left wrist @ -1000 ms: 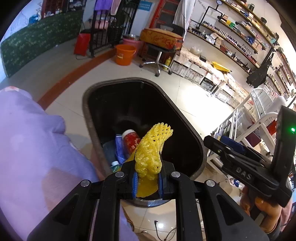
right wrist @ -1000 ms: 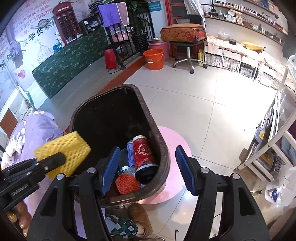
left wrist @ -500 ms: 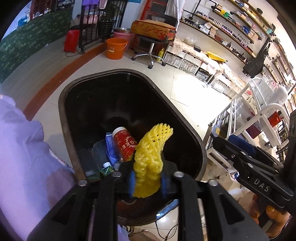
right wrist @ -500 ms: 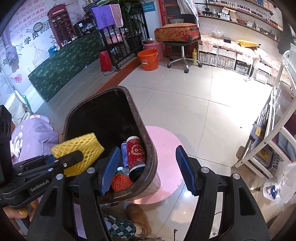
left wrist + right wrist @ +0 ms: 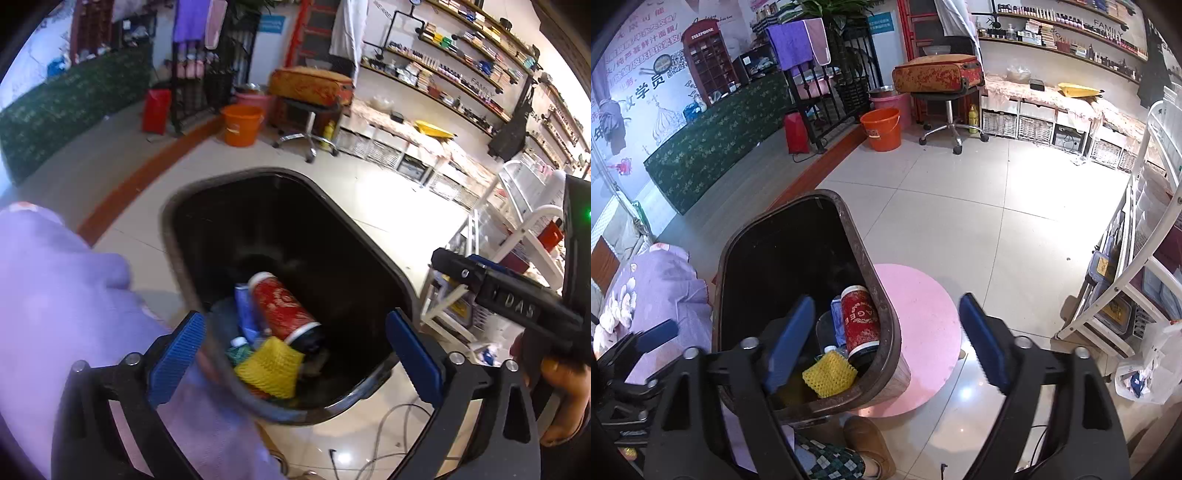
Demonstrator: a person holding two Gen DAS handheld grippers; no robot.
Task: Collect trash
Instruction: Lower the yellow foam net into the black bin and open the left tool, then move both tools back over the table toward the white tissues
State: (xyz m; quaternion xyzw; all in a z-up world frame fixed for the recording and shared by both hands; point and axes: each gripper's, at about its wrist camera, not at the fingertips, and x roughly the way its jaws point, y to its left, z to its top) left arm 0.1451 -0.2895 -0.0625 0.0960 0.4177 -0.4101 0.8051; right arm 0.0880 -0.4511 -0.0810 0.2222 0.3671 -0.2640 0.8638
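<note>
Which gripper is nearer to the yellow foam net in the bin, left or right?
Left. The left gripper hangs open directly above the yellow foam net inside the bin. The right gripper is open too, straddling the bin's right rim, offset sideways.

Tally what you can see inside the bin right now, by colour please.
Inside the black trash bin, as far as visible:
Yellow: 1, foam net sleeve
Red: 1, cylindrical can
Blue: 1, wrapper or pouch
Green: 1, small bottle with a white cap
Total: 4 identifiable items. Dark shapes under them are too hidden to count.
</note>
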